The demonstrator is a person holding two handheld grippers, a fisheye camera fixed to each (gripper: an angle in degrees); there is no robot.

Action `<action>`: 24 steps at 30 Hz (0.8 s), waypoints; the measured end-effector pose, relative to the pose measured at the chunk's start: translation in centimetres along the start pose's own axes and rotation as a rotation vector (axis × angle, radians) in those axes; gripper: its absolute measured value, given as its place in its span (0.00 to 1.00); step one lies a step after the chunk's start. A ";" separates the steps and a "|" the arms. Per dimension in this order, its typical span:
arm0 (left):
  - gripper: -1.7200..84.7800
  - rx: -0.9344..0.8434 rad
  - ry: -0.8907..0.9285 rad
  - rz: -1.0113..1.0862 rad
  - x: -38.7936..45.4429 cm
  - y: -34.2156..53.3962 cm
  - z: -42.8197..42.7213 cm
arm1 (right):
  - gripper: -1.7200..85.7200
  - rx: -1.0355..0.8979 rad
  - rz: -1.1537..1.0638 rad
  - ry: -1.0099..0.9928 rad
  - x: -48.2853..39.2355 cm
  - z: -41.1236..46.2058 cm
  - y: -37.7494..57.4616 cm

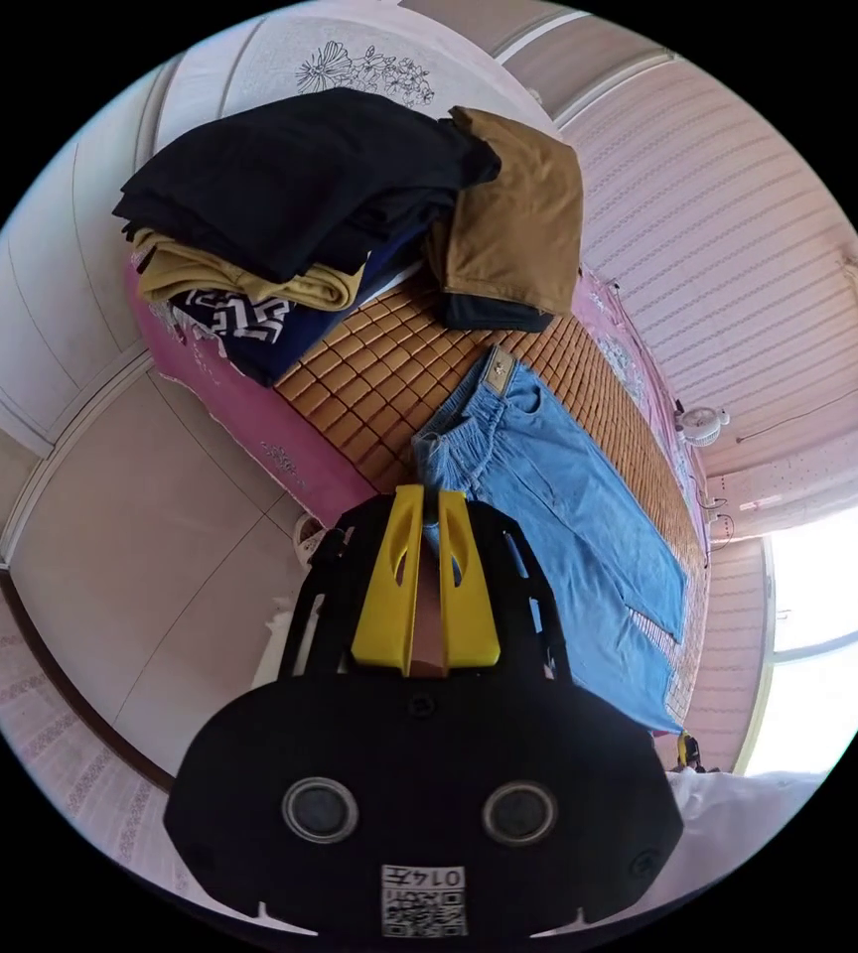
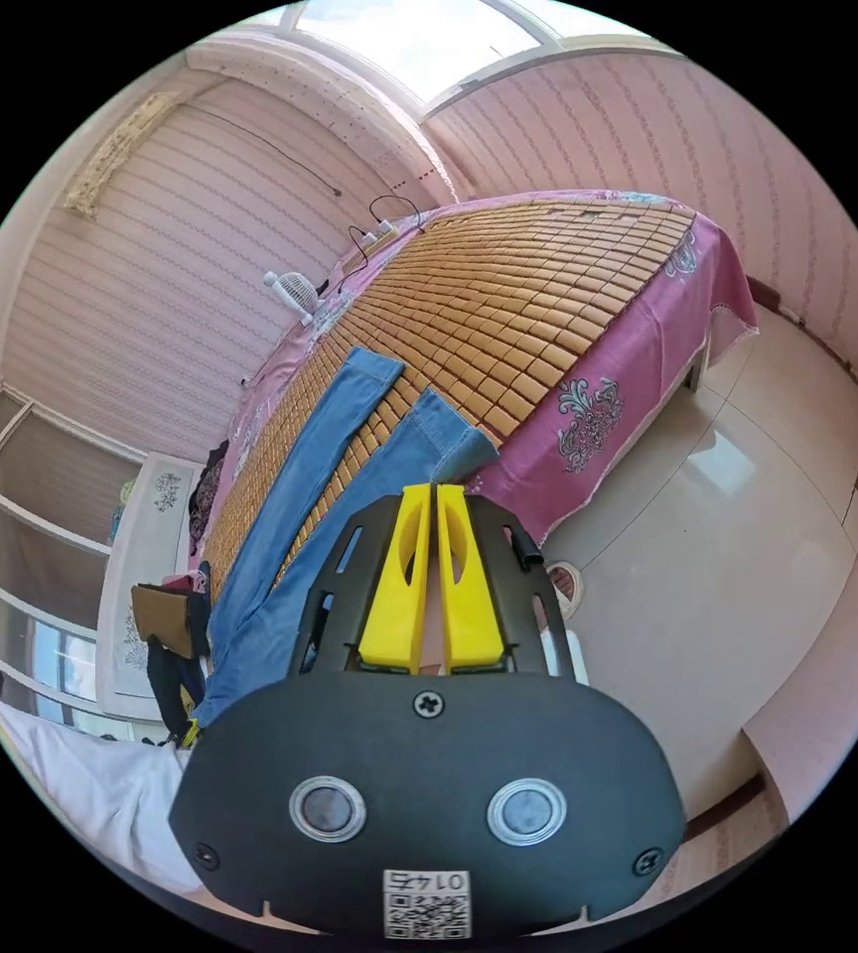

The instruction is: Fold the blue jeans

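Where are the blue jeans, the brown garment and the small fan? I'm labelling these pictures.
blue jeans (image 1: 558,496): left gripper view, upper leg.
brown garment (image 1: 518,218): left gripper view, top face.
small fan (image 2: 288,289): right gripper view, head.

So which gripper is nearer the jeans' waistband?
Left. The left gripper is at the jeans waistband edge; the right gripper is at a leg hem, the far end.
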State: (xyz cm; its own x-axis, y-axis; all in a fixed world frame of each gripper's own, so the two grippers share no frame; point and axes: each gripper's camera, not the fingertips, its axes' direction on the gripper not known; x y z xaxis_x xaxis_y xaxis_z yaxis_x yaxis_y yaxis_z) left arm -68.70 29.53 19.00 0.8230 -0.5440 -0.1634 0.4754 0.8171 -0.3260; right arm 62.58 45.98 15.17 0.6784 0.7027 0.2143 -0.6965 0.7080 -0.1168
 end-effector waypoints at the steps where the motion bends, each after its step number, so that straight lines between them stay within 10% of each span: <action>1: 0.03 0.033 0.032 0.007 0.4 -0.2 -0.8 | 0.02 0.018 -0.041 -0.002 -1.5 0.2 -1.2; 12: 0.03 0.117 0.092 0.158 9.1 -10.3 1.9 | 0.03 -0.052 -0.321 -0.002 -19.5 13.7 -19.5; 18: 0.07 0.037 0.014 0.074 13.0 -15.8 11.9 | 0.07 -0.135 -0.066 -0.128 -23.1 26.6 -26.1; 24: 0.10 0.031 -0.019 -0.027 12.9 -15.6 14.8 | 0.16 -0.140 -0.253 0.159 -24.2 29.5 -24.0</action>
State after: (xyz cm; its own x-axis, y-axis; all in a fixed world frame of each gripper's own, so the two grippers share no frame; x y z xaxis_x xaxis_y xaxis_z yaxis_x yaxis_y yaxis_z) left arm -60.90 12.58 35.73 0.8153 -0.5624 -0.1375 0.5067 0.8080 -0.3007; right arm 55.97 9.87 41.36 0.8616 0.4975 0.1003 -0.4698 0.8566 -0.2134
